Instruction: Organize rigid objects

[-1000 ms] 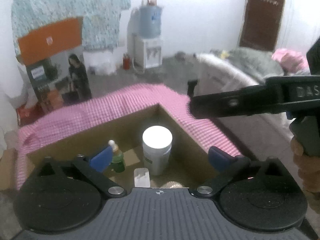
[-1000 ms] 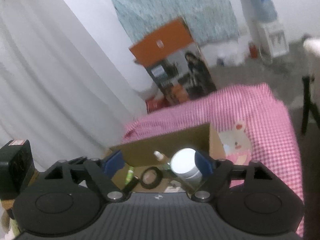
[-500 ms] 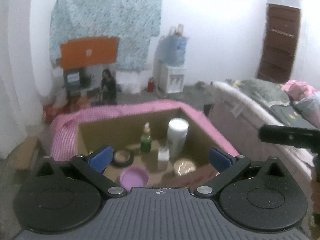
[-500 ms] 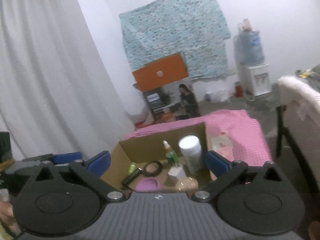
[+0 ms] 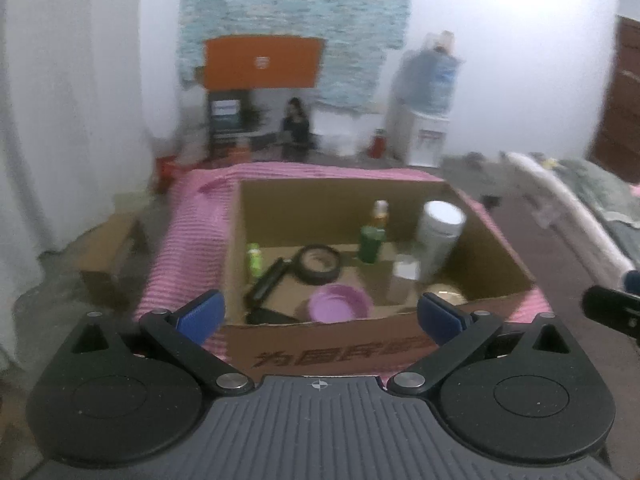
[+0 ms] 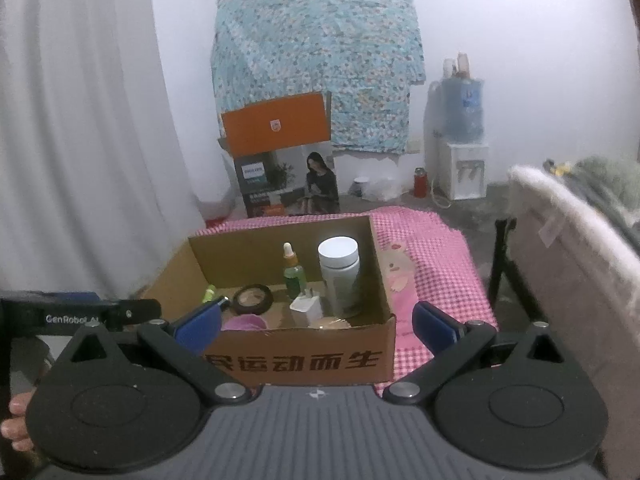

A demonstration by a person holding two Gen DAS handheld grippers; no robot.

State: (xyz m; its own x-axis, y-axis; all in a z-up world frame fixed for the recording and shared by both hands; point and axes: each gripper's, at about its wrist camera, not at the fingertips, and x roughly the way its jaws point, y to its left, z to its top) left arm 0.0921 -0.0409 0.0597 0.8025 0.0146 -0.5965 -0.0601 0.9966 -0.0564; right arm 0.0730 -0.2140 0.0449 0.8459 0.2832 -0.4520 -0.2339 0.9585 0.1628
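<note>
An open cardboard box rests on a pink checked cloth. Inside stand a white-lidded jar and a green dropper bottle. Around them lie a black round compact, a purple lid, a white plug, a small green tube and a black stick. My left gripper is open in front of the box, empty. My right gripper is open too, nothing between its fingers.
Behind the box stand an orange and printed carton and a water dispenser. White curtains hang at the left. A bed or sofa runs along the right. A black stand leg is beside the cloth.
Both grippers have pulled back from the box and rolled level; the whole box now shows in each view. The right gripper's jaws widened, and the jar once between them stands in the box.
</note>
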